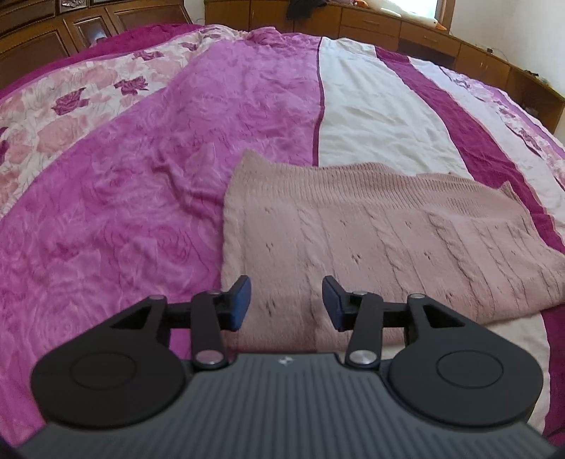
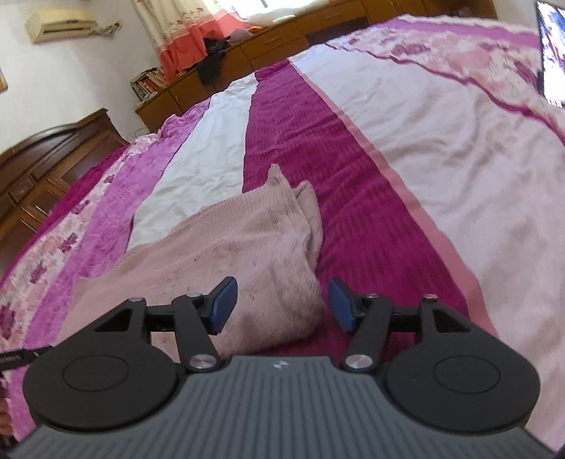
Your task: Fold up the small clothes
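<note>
Item: pink knit garment, lying on our bedspread, seemingly folded already. Left gripper and right gripper: both spread, empty. We judge further folds remain.

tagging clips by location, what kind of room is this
Most likely a home bedroom: a wide bed under a pink, magenta and white floral bedspread, a dark carved wooden headboard, and low brown wooden cabinets along the wall by a curtained window.
</note>
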The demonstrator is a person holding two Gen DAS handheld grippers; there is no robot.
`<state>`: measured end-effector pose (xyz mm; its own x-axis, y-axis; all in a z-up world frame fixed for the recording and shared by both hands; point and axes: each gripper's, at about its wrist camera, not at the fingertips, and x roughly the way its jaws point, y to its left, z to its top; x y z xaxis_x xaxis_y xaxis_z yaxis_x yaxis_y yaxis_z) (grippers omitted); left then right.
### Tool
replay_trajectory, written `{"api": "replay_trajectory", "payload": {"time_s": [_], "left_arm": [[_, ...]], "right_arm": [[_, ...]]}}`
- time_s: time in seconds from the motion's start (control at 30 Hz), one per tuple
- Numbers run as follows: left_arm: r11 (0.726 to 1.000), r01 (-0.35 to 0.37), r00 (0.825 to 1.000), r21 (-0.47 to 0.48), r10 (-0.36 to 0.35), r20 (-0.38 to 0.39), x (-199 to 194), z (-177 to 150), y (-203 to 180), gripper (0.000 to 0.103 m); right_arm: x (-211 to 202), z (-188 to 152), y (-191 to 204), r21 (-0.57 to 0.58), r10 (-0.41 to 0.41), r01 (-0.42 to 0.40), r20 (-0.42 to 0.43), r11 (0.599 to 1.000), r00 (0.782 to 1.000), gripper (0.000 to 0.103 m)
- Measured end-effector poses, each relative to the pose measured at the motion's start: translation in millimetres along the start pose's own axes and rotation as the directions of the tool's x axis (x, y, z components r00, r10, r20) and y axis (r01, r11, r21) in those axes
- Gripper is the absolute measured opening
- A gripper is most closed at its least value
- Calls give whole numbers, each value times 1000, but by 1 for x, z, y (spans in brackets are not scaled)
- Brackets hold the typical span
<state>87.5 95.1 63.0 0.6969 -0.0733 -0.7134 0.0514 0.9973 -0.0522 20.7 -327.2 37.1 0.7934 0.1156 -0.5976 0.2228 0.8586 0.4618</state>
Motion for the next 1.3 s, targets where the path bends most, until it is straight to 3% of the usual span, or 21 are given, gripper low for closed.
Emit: {"api": "replay_trajectory", "payload": {"time_s": [0.4,0.97,1.3], "left_arm": [[999,-33,999,-40,31,-40,-10,-19,1,49],[996,-58,995,-63,53,-83,-12,-30,4,49],[997,-63,995,-52,59,-85,-12,-29,1,49]], "right_arm": [[-8,-33,-13,166,52,-44,-44,985,998,72],[20,-24,-22,318,182,-178,18,931,983,75],[42,-19,-20,337,202,-205,46,919,978,75]]}}
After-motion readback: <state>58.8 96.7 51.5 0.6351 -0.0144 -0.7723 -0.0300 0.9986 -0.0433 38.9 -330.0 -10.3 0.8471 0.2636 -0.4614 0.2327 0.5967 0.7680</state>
